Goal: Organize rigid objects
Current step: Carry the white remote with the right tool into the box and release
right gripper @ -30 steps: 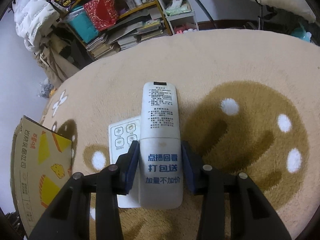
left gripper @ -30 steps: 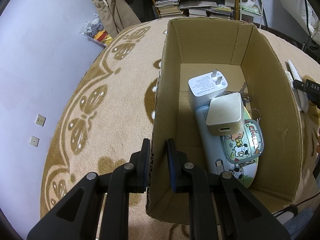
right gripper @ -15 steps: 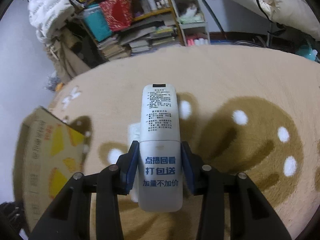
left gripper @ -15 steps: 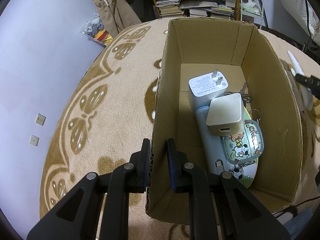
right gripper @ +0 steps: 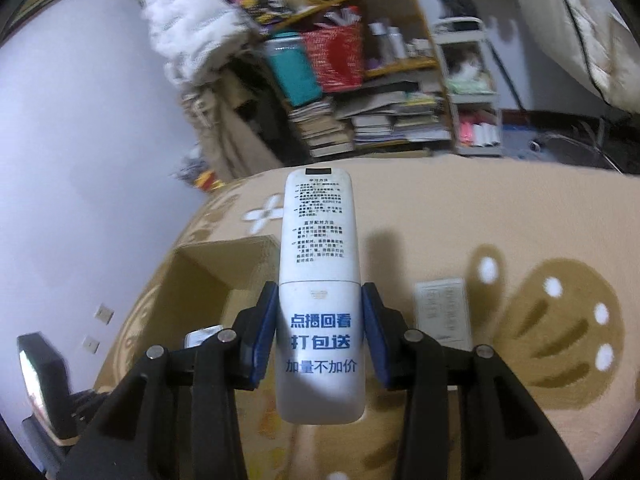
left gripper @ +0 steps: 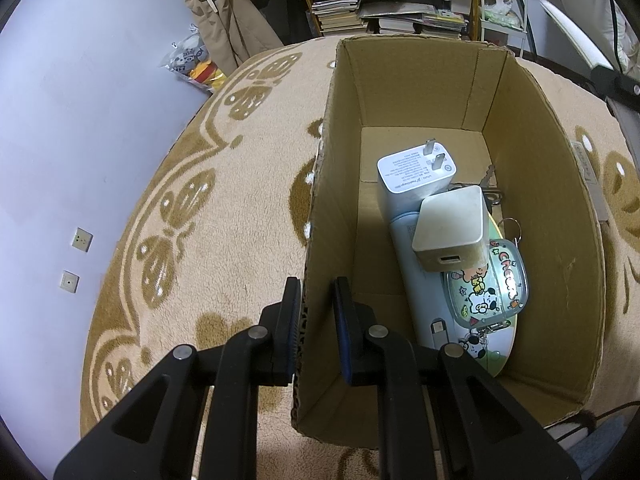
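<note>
Box: my left gripper (left gripper: pixel 316 312) has its jaws clenched on the near left wall of the cardboard box (left gripper: pixel 536 184), one finger outside the wall and one inside; the box stands open-topped on the beige patterned rug (left gripper: pixel 200 216).
Remote: my right gripper (right gripper: pixel 319 334) grasps the white remote (right gripper: pixel 320 280) by its lower half, blue pads pressed against both sides; it points forward, its back with printed text and blue characters facing the camera, held off the rug (right gripper: pixel 520 220).
Remote's place: in the right wrist view it hangs beside the box (right gripper: pixel 224 268), whose open corner shows to the left of it.
Box contents: white plug charger (left gripper: pixel 416 178) with prongs up, leaning on a long pale blue-white device (left gripper: pixel 416 276); cream cube charger (left gripper: pixel 452 236) atop that; clear cartoon-printed case (left gripper: pixel 490 286) to its right, over a round pale plate-like item (left gripper: pixel 500 344); metal keys (left gripper: pixel 490 192) behind, partly hidden.
Rug: a flat white panel with buttons (right gripper: pixel 442 312) lies just right of my right gripper.
Backdrop: cluttered bookshelf (right gripper: pixel 360 92) and lilac wall (left gripper: pixel 80 80).
</note>
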`<action>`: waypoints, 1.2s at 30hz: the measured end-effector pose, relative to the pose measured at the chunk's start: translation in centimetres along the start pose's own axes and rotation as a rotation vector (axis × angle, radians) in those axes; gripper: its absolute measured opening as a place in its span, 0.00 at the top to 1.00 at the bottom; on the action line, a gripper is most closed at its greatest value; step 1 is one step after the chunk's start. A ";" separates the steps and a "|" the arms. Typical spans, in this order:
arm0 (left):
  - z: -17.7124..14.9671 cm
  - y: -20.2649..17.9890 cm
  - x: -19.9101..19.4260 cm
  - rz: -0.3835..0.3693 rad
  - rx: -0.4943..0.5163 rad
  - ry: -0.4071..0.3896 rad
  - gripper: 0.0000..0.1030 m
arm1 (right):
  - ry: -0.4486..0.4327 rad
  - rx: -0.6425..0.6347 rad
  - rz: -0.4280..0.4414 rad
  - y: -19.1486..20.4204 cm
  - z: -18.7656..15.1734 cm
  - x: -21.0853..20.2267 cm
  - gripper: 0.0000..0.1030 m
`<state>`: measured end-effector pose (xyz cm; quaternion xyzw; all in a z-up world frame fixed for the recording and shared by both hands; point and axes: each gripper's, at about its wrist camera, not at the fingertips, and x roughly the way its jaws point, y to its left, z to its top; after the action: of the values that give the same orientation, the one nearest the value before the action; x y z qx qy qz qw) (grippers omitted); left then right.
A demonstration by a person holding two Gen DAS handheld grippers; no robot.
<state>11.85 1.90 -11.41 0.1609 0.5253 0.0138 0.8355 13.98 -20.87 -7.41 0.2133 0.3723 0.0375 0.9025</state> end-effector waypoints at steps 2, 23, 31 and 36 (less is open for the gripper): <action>0.0 -0.1 0.0 0.000 0.000 0.000 0.85 | 0.006 -0.032 0.030 1.4 -0.4 -0.1 0.57; 0.1 -0.1 0.1 -0.004 -0.002 0.001 0.85 | 0.152 -0.284 0.106 8.2 -5.2 1.6 0.57; 0.0 -0.2 0.2 -0.012 -0.010 0.002 0.85 | 0.179 -0.287 0.092 8.3 -5.6 2.1 0.57; 0.0 -0.2 0.2 -0.010 -0.007 0.003 0.85 | 0.139 -0.293 0.087 8.3 -4.7 1.1 0.51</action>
<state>11.90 1.71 -11.65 0.1554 0.5271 0.0119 0.8354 12.29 -11.39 -7.67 0.0922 0.4149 0.1450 0.8935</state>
